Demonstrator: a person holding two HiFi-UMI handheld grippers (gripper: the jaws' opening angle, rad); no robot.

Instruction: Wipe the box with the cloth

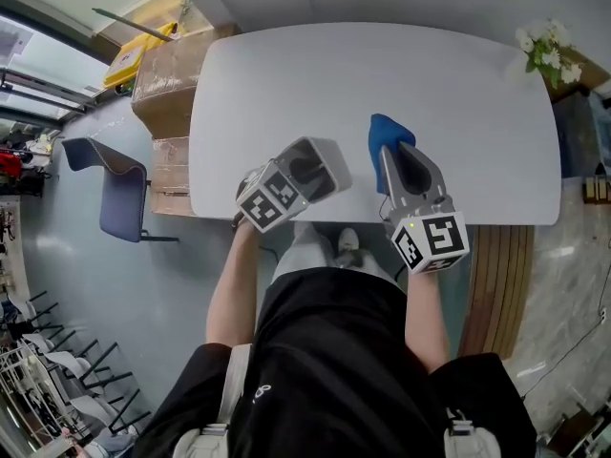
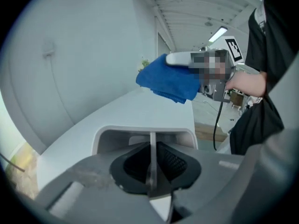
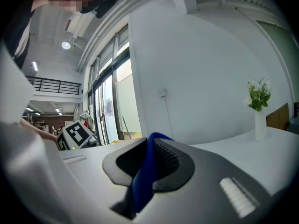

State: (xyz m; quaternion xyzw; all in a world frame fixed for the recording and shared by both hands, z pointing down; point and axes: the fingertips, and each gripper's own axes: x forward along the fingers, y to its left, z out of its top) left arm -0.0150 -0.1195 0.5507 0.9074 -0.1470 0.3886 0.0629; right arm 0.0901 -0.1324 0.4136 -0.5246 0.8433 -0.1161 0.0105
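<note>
One box [image 1: 329,158] clamped in left fingers [image 2: 134,164], one cloth [image 1: 387,134] pinched in right fingers [image 3: 170,160]

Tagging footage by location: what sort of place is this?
Probably a workspace in a large commercial hall, not a home: a big white table, stacked cardboard boxes, tall glazed doors and a railed gallery.

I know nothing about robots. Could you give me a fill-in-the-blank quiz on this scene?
1. The right gripper is shut on a ___ cloth.
2. The left gripper grips a white ___ by its thin wall.
3. The vase on the table holds ___.
Missing words: blue; box; flowers.
</note>
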